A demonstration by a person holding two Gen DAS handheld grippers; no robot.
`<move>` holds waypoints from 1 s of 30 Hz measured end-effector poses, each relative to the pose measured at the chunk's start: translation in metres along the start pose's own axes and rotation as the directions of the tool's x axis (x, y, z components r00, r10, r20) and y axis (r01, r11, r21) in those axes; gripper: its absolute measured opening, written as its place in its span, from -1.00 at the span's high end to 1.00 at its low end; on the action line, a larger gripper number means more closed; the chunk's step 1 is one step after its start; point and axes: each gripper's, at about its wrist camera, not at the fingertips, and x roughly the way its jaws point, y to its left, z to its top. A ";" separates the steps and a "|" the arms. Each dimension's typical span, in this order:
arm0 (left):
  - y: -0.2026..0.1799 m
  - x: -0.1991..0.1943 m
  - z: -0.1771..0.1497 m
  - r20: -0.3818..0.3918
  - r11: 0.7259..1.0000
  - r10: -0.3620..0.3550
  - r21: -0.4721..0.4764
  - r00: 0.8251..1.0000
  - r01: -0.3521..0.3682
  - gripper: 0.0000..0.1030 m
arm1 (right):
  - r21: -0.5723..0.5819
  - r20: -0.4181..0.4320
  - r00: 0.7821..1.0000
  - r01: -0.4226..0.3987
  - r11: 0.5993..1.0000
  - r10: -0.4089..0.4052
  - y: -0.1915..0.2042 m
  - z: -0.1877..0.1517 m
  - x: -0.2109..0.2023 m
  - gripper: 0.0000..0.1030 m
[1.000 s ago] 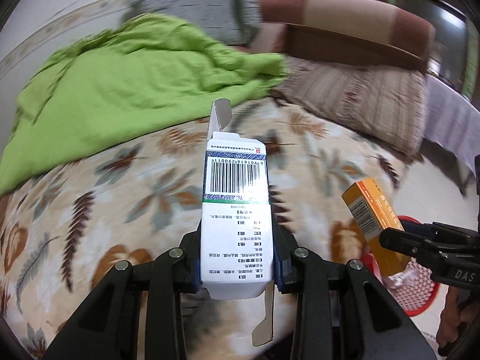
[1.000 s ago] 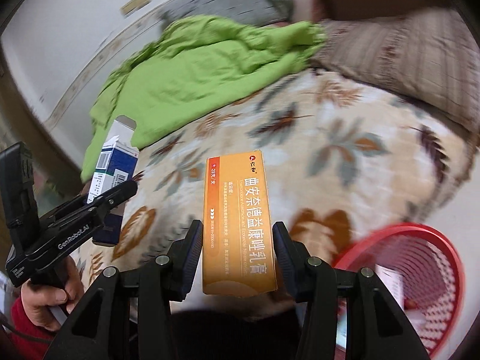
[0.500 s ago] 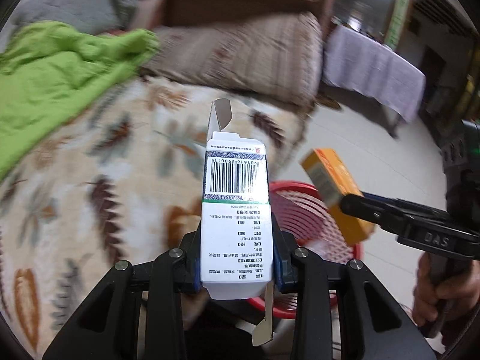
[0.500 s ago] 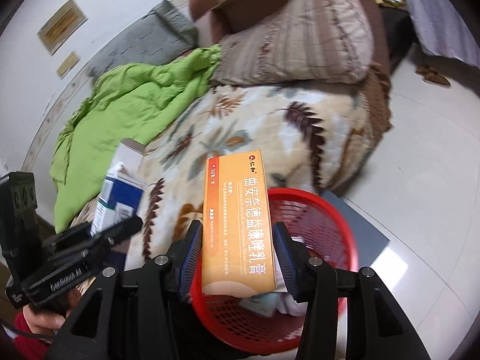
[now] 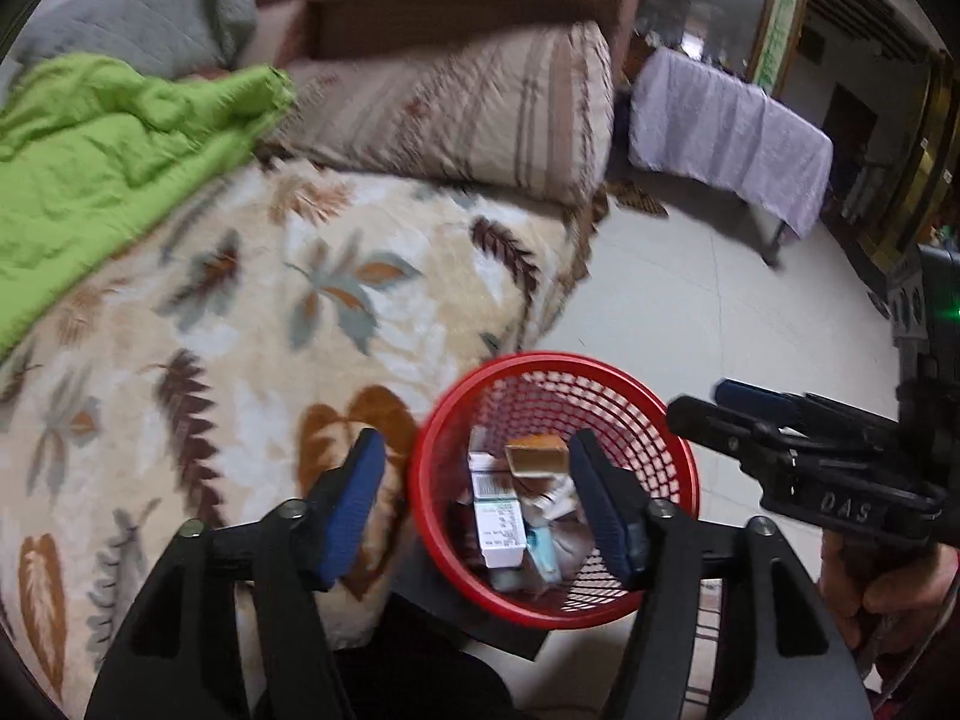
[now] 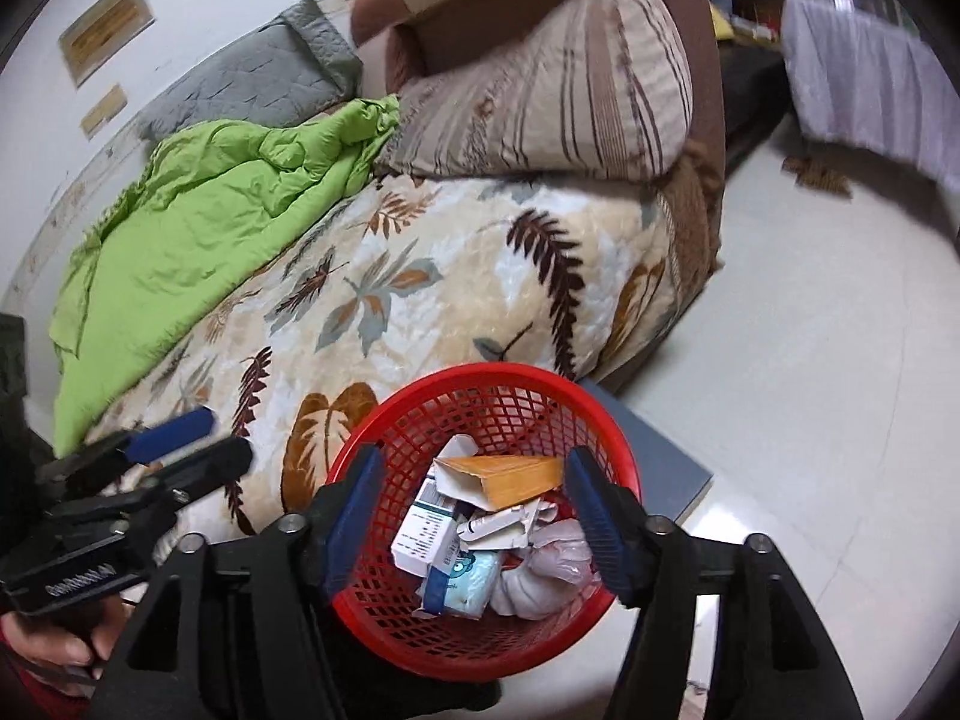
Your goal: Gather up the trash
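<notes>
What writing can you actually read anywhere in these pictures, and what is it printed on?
"DAS": raised letters on the right hand-held gripper, seen from the left camera.
Left hand-held gripper: body lettering too blurred to read.
White box in the red basket: print too small.
Orange box: no text showing.

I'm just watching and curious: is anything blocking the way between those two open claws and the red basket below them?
Nothing visible does. The left gripper and right gripper hang open and empty above the red basket, whose top is uncovered. The white box and orange box lie inside.
</notes>
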 end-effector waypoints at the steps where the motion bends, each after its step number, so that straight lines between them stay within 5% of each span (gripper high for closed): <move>1: 0.003 -0.008 -0.003 0.020 1.000 0.013 -0.003 1.000 -0.013 -0.30 | -0.016 0.012 1.000 0.011 1.000 -0.011 0.007 -0.001 -0.003 -0.43; 15: 0.038 -0.101 -0.058 0.185 0.980 0.194 -0.079 0.963 -0.182 -0.55 | -0.243 0.200 0.974 0.158 0.957 -0.110 0.086 -0.037 -0.064 -0.78; 22: 0.037 -0.134 -0.079 0.277 0.954 0.298 -0.110 0.913 -0.278 -0.75 | -0.320 0.252 0.964 0.163 0.933 -0.083 0.108 -0.060 -0.089 -0.84; 30: 0.045 -0.149 -0.088 0.290 0.935 0.352 -0.161 0.890 -0.317 -0.86 | -0.382 0.258 0.965 0.145 0.913 -0.045 0.123 -0.067 -0.088 -0.85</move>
